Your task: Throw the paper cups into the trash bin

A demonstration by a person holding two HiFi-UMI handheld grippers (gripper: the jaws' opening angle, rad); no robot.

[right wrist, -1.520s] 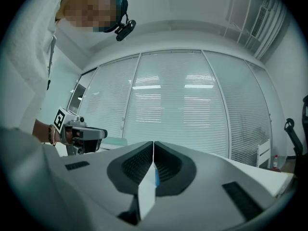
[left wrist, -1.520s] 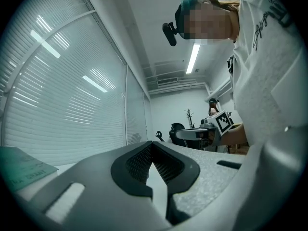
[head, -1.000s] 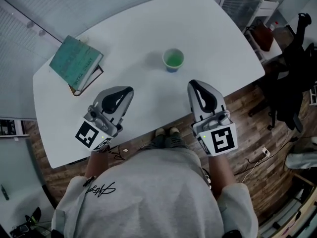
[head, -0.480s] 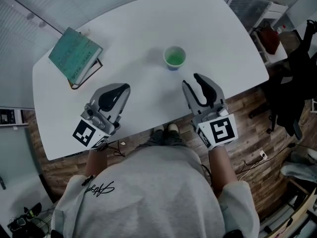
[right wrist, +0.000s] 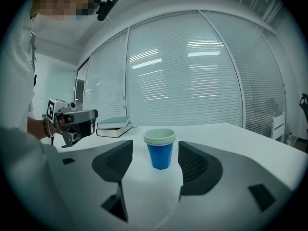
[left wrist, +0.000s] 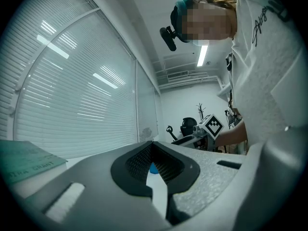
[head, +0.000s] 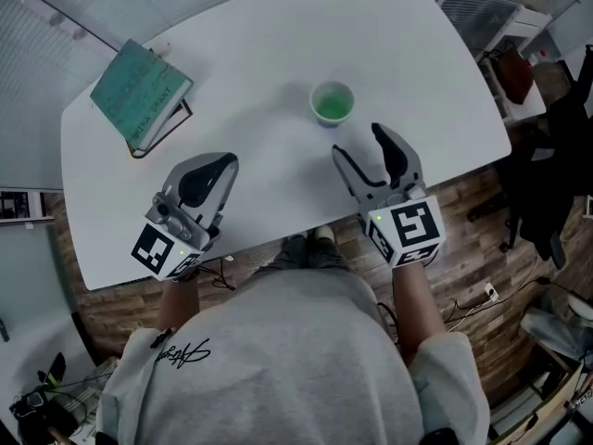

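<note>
- Nearest to me in the head view, at the bottom of the frame, is the person's grey sweatshirt [head: 278, 360], with both arms reaching out over the near edge of the white bench [head: 269, 44].
- At lower left, the left tongs [head: 218, 165] hang over the bench with their jaws closed together. Its own view shows the dark pads meeting, with only a thin slit between them and nothing held.
- At lower right of centre, the right tongs [head: 359, 142] have just been opening and now stand wide, with nothing between the pads.
- Just beyond the right tongs' tips, the paper cups [head: 333, 102] stand upright on the bench, right of centre in the head view. They form a small nested stack, blue outside and green inside. In the right gripper view they sit framed in the gap between the jaws but ahead of them, untouched.
- Farther off, in the upper left of the head view, two books [head: 139, 95] lie stacked near the bench's far corner, the teal one on top.
</note>
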